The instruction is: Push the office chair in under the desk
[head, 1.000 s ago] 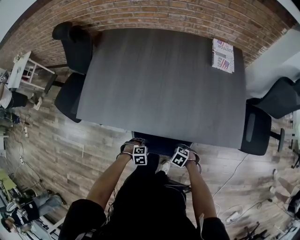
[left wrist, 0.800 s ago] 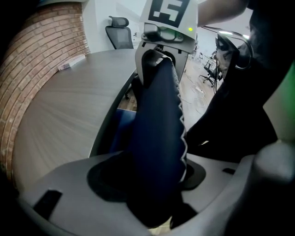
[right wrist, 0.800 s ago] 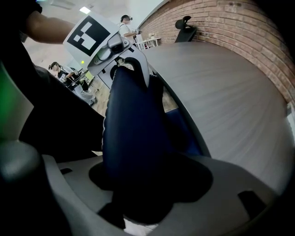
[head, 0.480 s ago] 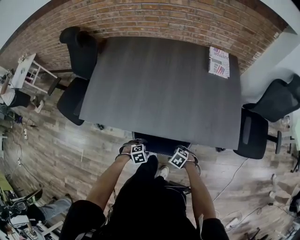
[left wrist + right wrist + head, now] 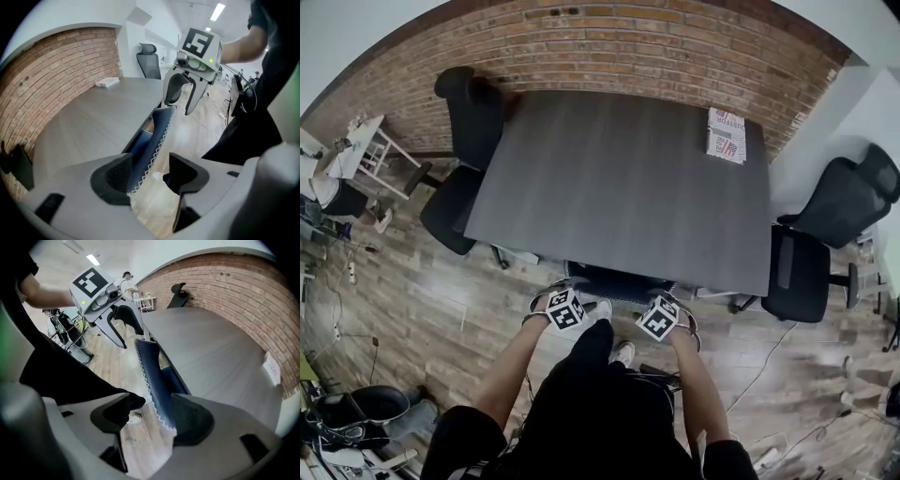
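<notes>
Chair back [image 5: 617, 282] at desk [image 5: 628, 178] near edge; left gripper [image 5: 149, 176] fingers [image 5: 112, 177] just opened wide, right gripper [image 5: 150, 418] fingers [image 5: 191, 420] wide.

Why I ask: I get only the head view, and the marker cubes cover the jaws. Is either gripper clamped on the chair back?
Observer: No. The left gripper has just been opening; its jaws stand apart, and the chair back shows beyond the gap, not pinched.
Operator: And the right one?
Observer: The right gripper is open too, with the chair back's edge beside one jaw, not squeezed.
Operator: Anything along that edge?
Observer: It carries white zigzag stitching.
</notes>
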Available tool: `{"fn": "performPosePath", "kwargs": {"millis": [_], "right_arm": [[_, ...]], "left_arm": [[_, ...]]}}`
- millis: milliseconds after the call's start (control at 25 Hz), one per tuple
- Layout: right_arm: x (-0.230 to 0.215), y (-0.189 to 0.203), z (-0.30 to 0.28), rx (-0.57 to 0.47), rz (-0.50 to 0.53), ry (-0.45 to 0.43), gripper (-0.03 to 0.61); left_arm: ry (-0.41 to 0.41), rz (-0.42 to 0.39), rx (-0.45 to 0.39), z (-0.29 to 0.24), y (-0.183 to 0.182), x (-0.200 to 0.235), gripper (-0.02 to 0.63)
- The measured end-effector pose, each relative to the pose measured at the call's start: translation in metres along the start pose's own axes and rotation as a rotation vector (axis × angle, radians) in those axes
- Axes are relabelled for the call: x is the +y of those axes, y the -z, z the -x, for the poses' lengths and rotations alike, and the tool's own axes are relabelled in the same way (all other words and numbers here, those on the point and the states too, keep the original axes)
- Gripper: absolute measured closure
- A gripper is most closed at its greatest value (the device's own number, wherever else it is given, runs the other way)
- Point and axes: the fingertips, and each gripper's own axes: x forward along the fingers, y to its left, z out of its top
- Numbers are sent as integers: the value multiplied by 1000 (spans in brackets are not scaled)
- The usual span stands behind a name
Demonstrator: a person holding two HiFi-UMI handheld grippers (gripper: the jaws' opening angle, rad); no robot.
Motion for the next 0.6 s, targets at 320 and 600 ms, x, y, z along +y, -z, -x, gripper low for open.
{"fn": "performPosePath", "kwargs": {"millis": [320, 600], "right_arm": [[5, -33, 70, -267, -123, 145, 392], [4, -68, 140, -577, -298, 323, 534]], "left_arm": [[-181, 260, -315, 83, -53, -14, 404], [-370, 425, -657, 168, -98, -23, 514]]}}
